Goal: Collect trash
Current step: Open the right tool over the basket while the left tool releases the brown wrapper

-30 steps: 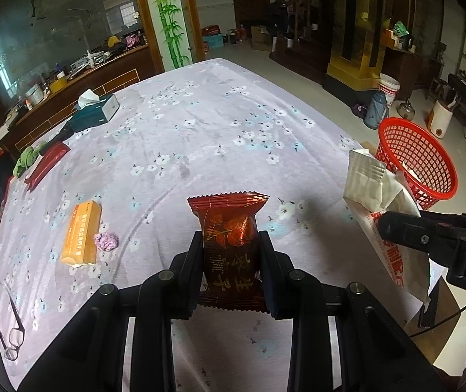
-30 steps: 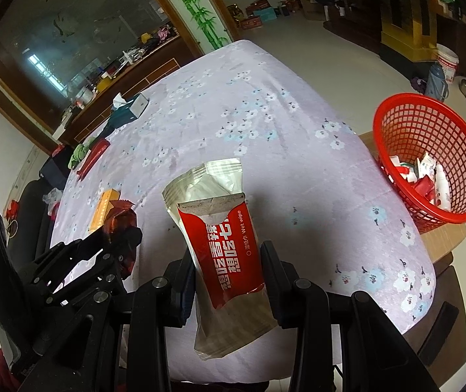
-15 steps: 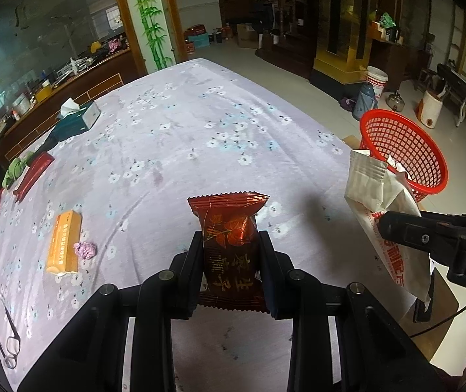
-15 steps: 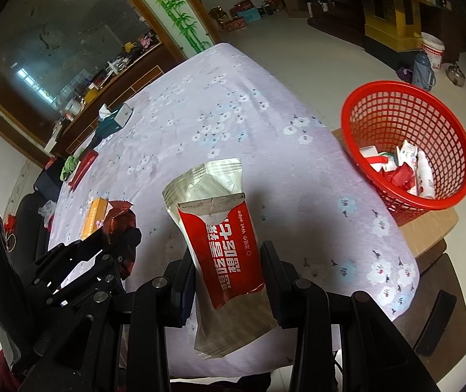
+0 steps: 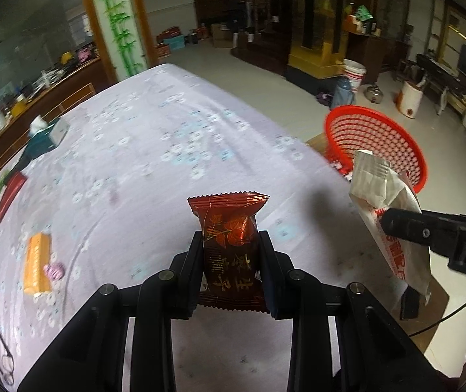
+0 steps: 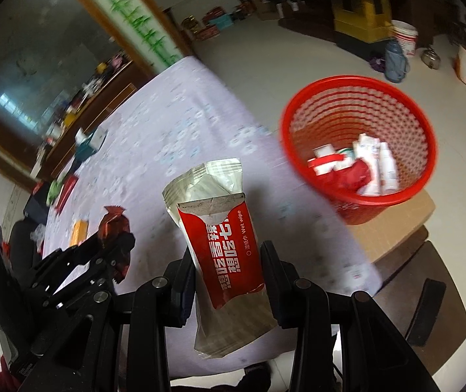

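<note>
Red mesh basket [image 6: 358,143] now fills a larger part of the right wrist view than it did half a second ago, and it sits closer to the centre; the background is smeared by motion. Both changes indicate that the two grippers are travelling off the desk [image 5: 141,170] toward the basket.

Right gripper [image 6: 228,261]: jaws closed on the wet wipe packet [image 6: 224,245], held upright, red label facing the camera. The packet is short of the basket rim and to its left in this view.

Left gripper [image 5: 229,254]: jaws closed on the dark red snack wrapper [image 5: 229,238], also upright. In the left wrist view the basket [image 5: 376,143] has shifted nearer as well, with the wet wipe packet [image 5: 393,215] between the wrapper and the basket.

Status: both items secured, transfer in progress, release not yet due. The basket already contains several wrappers. An orange box [image 5: 37,268] and a small pink scrap [image 5: 54,270] lie on the desk, probably for a later pass.
</note>
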Action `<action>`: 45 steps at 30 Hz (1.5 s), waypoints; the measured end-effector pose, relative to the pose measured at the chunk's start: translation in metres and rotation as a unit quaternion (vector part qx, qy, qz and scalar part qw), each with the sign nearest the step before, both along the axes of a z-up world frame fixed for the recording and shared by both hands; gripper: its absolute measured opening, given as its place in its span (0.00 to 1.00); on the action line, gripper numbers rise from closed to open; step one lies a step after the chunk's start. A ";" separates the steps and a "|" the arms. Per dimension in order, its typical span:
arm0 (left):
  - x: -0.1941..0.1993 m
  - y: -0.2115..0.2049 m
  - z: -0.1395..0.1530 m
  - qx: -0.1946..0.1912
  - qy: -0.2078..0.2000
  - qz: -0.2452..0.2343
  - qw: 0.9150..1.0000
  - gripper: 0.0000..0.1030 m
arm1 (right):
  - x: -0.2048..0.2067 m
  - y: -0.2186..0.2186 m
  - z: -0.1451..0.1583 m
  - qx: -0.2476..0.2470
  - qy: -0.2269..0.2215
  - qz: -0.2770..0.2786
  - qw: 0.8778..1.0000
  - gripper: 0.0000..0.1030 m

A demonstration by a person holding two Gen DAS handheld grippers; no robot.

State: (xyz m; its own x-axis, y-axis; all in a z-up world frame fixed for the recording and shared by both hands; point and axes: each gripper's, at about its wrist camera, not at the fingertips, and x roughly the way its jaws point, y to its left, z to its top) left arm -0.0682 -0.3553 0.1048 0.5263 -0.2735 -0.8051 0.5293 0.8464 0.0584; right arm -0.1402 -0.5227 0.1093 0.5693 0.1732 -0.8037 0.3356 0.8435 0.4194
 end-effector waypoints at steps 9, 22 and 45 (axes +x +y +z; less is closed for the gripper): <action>0.018 -0.077 0.018 -0.055 0.041 -0.083 0.994 0.29 | -0.006 -0.084 0.012 -0.011 -0.008 -0.080 0.997 0.39; 0.052 -0.191 0.006 -0.075 0.086 -0.137 0.984 0.46 | 0.031 -0.171 0.003 -0.001 -0.009 -0.126 0.992 0.44; 0.028 -0.065 -0.001 -0.067 0.091 0.001 0.994 0.50 | 0.042 -0.159 -0.001 -0.029 -0.004 -0.088 0.996 0.51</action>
